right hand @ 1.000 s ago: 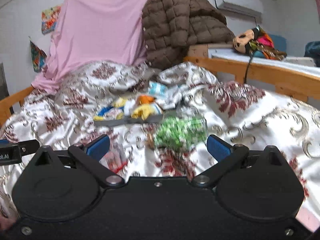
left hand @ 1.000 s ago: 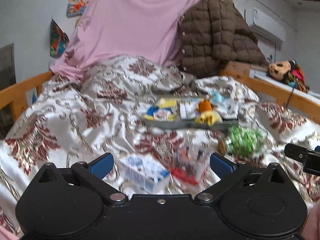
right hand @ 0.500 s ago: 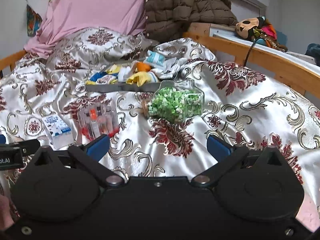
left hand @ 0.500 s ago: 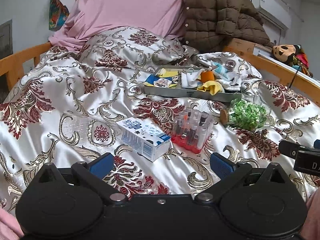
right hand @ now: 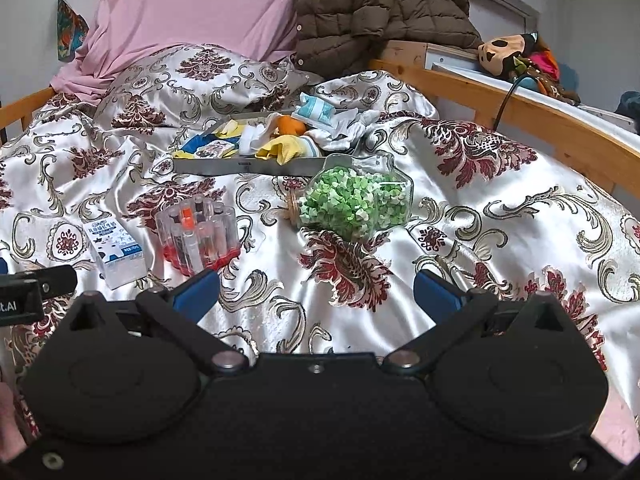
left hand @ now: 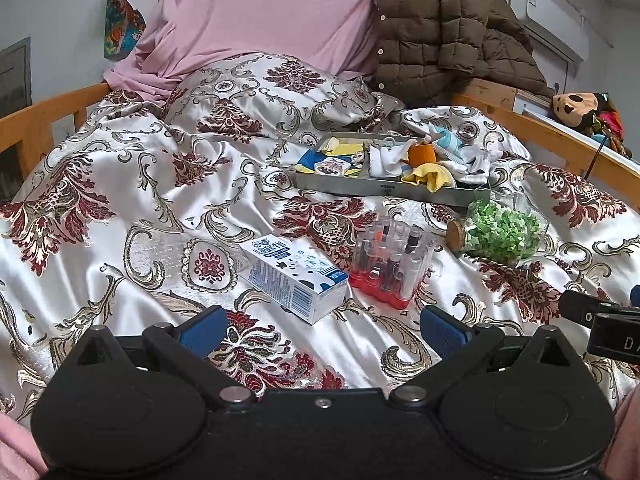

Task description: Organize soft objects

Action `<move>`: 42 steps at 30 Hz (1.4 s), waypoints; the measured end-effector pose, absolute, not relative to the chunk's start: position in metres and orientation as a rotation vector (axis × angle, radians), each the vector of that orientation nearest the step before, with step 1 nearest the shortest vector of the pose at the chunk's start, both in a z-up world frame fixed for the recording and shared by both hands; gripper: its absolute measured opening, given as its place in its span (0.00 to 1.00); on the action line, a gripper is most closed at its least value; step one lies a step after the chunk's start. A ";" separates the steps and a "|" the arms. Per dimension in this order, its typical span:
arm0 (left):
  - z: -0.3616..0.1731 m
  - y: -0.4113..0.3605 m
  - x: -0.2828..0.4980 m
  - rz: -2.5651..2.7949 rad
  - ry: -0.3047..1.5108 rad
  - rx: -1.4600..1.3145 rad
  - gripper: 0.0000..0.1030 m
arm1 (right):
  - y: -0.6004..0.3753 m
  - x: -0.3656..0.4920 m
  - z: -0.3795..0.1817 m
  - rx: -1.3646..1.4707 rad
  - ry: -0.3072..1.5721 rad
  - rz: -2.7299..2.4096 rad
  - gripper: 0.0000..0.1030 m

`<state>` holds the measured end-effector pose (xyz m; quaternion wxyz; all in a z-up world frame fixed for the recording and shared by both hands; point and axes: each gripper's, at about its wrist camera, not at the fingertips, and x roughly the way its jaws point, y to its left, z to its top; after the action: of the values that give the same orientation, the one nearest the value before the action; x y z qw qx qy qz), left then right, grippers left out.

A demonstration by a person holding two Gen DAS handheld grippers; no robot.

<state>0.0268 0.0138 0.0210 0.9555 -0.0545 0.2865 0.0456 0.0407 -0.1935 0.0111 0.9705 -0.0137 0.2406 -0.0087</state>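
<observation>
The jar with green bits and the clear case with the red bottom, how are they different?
The jar lies on its side with a cork stopper; the clear case stands upright. The jar is packed with small green pieces, while the case holds a few upright tubes. In the right wrist view the jar looks bigger and sits right of the case. Both are see-through and rest on the patterned bedspread, apart from each other.

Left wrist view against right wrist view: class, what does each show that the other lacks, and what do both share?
Only the left wrist view shows the left gripper, open, in full. Only the right wrist view shows the right gripper, open, in full, and a dark object on the shelf at far right. Both share the grey tray of soft items, green-filled jar, carton and clear tube case.
</observation>
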 end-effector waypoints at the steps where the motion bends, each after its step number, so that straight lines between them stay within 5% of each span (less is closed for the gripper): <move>1: 0.021 0.014 0.027 0.092 0.581 -0.111 0.99 | -0.193 0.041 0.011 -0.029 0.486 -0.017 0.99; 42: 0.020 0.018 0.025 0.098 0.579 -0.109 0.99 | -0.197 0.047 0.005 -0.047 0.508 -0.008 0.99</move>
<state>0.0250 0.0178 0.0197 0.9558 -0.0535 0.2851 0.0484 0.0468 -0.1973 0.0050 0.9677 -0.0231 0.2510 -0.0040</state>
